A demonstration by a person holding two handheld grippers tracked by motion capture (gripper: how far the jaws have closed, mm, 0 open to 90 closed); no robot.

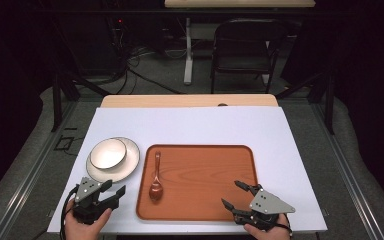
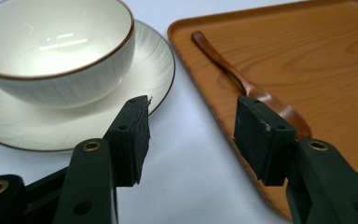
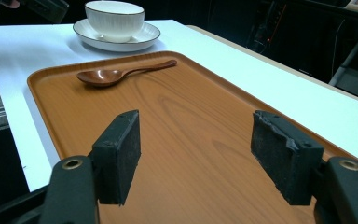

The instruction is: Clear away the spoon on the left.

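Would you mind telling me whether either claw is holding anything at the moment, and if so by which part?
Nothing is held. The left claw stands open beside the plate, and the right claw stands open above the tray.

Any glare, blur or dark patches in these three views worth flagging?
High view: table evenly lit, surroundings nearly black, picture slightly soft. Left gripper view: bright streaks of glare inside the bowl; the nearest black parts look soft. Right gripper view: spoon and tray clear, background dark.
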